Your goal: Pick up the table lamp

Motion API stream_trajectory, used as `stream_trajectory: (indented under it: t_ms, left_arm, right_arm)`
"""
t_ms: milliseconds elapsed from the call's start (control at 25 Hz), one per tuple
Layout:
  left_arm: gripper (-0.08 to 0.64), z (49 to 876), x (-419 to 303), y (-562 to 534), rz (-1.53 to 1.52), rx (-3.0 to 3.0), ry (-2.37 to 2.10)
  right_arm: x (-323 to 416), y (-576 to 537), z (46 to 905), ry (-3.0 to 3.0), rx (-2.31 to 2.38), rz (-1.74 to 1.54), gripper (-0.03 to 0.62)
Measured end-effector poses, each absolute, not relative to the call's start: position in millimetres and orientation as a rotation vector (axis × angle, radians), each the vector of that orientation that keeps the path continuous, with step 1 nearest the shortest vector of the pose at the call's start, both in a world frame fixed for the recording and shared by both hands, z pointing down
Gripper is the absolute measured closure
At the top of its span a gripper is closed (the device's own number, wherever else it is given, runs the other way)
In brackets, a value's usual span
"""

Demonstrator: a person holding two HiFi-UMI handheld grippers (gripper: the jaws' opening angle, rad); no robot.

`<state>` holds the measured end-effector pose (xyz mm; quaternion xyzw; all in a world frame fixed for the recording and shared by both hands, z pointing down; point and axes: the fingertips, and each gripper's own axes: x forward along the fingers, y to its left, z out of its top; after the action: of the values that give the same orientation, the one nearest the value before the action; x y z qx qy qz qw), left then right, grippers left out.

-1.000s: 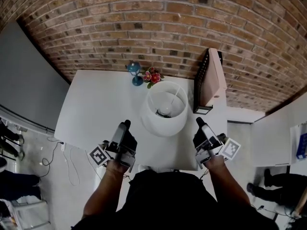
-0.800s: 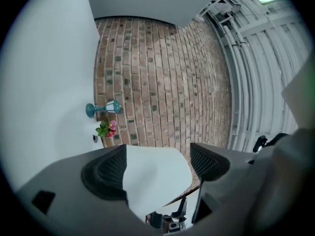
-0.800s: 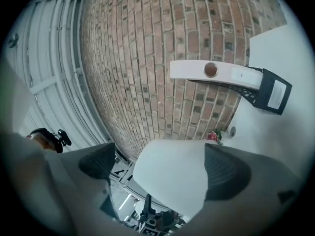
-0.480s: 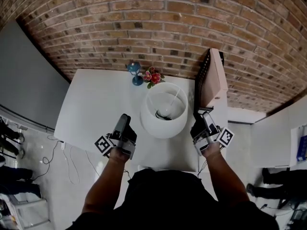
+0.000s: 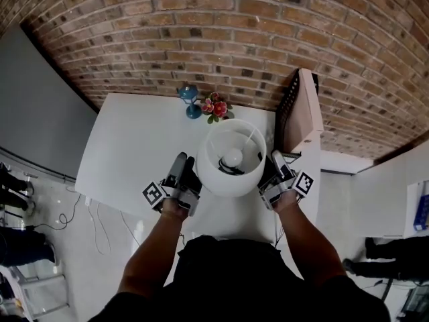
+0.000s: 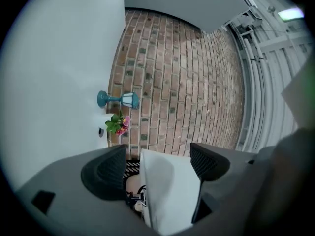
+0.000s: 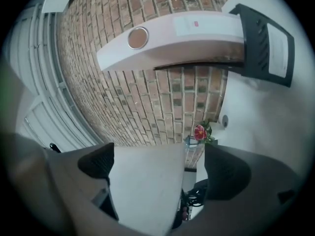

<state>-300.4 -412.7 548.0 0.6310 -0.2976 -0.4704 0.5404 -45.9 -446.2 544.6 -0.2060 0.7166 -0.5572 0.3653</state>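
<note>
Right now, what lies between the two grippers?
The table lamp: head view shows its white shade between left gripper and right gripper.

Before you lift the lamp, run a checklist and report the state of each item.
1. Left gripper straddles the wall of the lamp shade: ok.
2. Right gripper straddles the shade wall on the opposite side: ok.
3. Jaws closed on the shade: not ok. Both pairs stand apart, with a gap on one side of the wall.
4. Lamp base and cord free to rise: cannot tell, as the shade hides them.
5. Room beside the right gripper: cannot tell. The upright pink panel stands close by it.
6. Flowers out of both grippers' way: ok.
</note>
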Motion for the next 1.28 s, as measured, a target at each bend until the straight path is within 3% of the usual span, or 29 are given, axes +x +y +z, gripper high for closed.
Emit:
stream_trajectory:
  t_ms: [880, 1040, 1280]
  left_arm:
    - [0.166, 539.0, -258.8, -434.3, -1.119, 1.486, -0.497]
    - [0.169, 539.3, -260.7, -433.5, -1.128, 1.477, -0.506]
    - [0.189, 531.2, -262.9, -427.8, -1.144, 1.473, -0.502]
  right_arm:
    - [-89.9, -449.5, 533.4, 1.712, -0.252, -1.525, 0.020]
    - [-89.4, -447.4, 526.7, 1.714, -0.240, -1.491, 0.087]
    - [-90.1, -443.0, 521.1, 1.705, -0.246, -1.490, 0.115]
